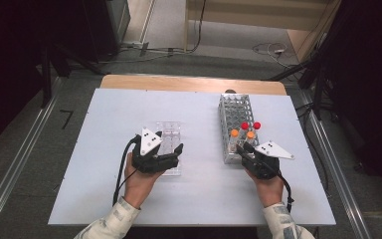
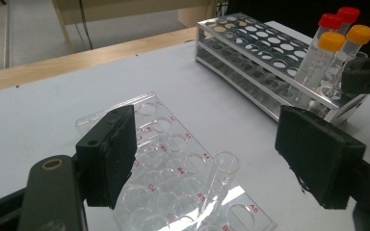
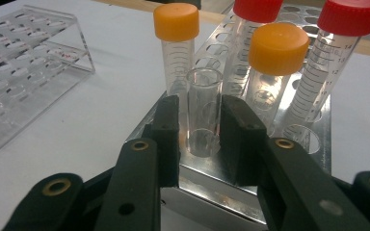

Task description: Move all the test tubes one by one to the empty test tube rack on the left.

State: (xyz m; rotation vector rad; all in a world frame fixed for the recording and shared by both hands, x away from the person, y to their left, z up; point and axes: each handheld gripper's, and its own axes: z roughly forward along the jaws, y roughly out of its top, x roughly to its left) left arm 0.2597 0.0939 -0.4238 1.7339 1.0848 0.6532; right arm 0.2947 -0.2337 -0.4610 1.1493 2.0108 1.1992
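The right gripper (image 3: 204, 139) stands closed on an uncapped glass tube (image 3: 204, 108) at the near end of the metal rack (image 3: 313, 144). Both pads bear on the tube's lower wall, and the tube stands upright in a near-corner hole with its open mouth above the jaws. No earlier motion is reported here.

Immediately behind it stand four capped tubes: two orange-capped tubes (image 3: 176, 48) and two red-capped tubes (image 3: 257, 29), close to the held tube, the nearest orange one just beside it.

The left gripper (image 2: 207, 163) hangs open, holding nothing, over the clear plastic rack (image 2: 173, 159), where a second open glass tube (image 2: 219, 180) leans in a near hole. In the high view this rack (image 1: 169, 132) lies to the left of the metal rack (image 1: 236, 119), well apart, on the white table (image 1: 199, 194).

Judgement: the step in hand is lifting the uncapped tube out of the metal rack. To do it well, draw straight up along the tube's axis until its base clears the hole, keep the pressure modest since glass may crack, and avoid knocking the capped neighbours. The grip sits low, so the tube could tip; hold it vertical throughout.
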